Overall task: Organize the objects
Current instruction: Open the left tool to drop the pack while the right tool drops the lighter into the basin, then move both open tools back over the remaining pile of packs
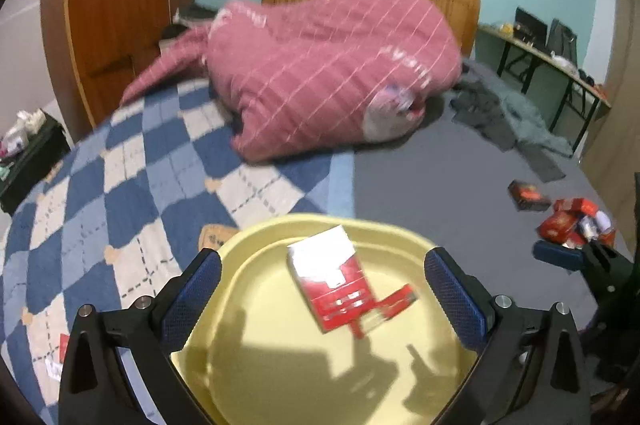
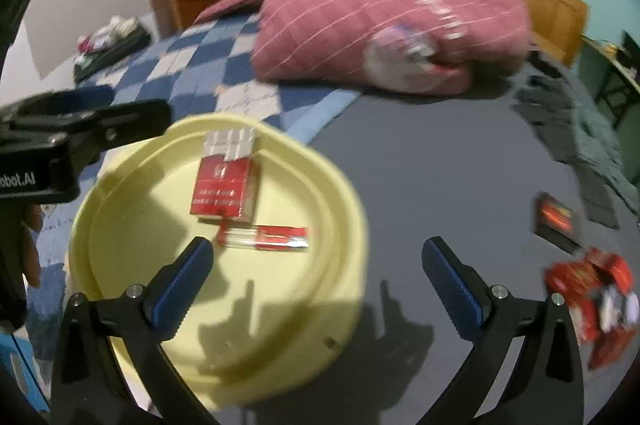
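— Lying flat in the yellow tray on the bed: red cigarette pack, with a smaller red-and-clear wrapper just near of it. Gathered there for sorting, probably.

— Left tongs spread wide over the tray, gripping nothing. Right tongs equally wide, empty.

— Still loose, far right on the grey sheet: dark pack, crumpled red packs. Likely next.
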{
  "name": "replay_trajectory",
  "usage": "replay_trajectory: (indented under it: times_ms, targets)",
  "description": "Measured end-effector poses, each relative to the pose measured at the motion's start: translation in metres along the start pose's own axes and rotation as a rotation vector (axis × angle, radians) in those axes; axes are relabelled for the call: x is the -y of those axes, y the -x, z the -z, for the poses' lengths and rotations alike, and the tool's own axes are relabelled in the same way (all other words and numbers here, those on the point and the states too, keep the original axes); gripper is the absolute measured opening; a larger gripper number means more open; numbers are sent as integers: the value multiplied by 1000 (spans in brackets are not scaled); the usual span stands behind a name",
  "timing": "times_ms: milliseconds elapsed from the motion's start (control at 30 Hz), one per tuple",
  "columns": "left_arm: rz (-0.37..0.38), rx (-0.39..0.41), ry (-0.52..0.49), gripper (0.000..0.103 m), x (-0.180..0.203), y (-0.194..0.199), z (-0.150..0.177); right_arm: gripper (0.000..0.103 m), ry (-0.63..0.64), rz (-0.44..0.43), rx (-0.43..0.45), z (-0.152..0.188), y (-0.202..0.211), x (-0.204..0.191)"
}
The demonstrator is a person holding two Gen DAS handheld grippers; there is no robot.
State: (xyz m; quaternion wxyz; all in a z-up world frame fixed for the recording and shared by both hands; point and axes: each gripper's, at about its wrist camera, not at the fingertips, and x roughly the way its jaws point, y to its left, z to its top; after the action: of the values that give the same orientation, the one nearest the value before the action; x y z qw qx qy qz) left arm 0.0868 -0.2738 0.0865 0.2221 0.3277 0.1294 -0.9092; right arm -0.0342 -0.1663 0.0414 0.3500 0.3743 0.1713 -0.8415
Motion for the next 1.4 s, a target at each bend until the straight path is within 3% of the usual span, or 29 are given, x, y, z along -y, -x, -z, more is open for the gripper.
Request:
replay_trajectory:
  times_ms: [167, 400, 567, 767, 967, 1100, 1167, 1233, 1400]
  targets:
    - [26, 60, 35, 103, 39, 37, 42, 103, -82, 76, 41, 29, 47, 35]
    - [150, 13, -20, 103, 129, 37, 84, 103, -189, 165, 56, 79, 101, 102]
    - [232, -4, -77, 103, 195, 28, 100, 103, -246, 265, 86, 118, 143, 157]
    - [334, -8, -193, 103, 268, 21, 97, 103, -374, 373, 95, 162, 174, 234]
    - [367, 40, -229, 103, 289, 17, 69, 103, -544, 381, 131, 174, 176, 300]
    - [357, 89, -228, 103, 286, -5, 72, 103, -498, 416, 180, 180, 159, 314]
    - [338, 58, -264, 103, 292, -27, 74, 103, -497, 421, 103, 182, 147, 323]
    - [332, 37, -233, 103, 290, -44, 75, 103, -495, 390, 138, 184, 148, 324]
    - [331, -13, -213, 103, 291, -64, 81, 103, -461, 386, 117, 189, 138, 316]
